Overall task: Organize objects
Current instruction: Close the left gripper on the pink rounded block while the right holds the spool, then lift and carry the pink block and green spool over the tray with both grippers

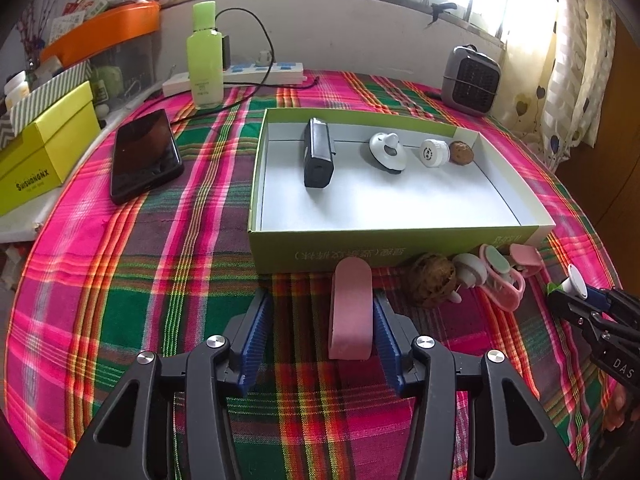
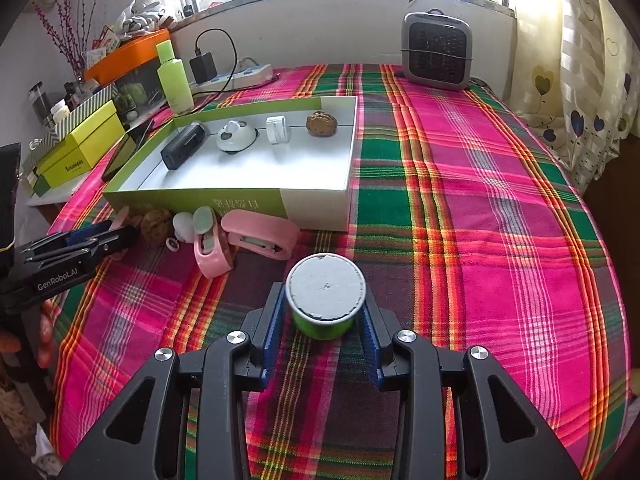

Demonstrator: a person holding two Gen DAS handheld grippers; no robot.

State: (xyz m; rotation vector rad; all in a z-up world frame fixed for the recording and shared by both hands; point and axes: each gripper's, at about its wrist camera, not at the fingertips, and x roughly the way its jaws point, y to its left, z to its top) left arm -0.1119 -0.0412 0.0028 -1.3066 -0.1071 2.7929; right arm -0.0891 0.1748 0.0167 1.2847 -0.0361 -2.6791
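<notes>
your left tongs are standing open around the pink case, which is lying on the plaid surface just in front of the green box; the case is sitting against the right blue pad while the left pad is well apart from it. your right tongs are gripping the small green jar with the grey lid, and i think it is lifted a little, but the view is not showing this clearly. inside the box, a black device, a white round object, a white cap and a walnut are already lying in a row.

the risk is coming from the off-centre case: if you are closing now, the left pad is likely to push it sideways into the walnut and the pink clips crowding beside it. the box wall is also close, so a low carry could be knocking it.
</notes>
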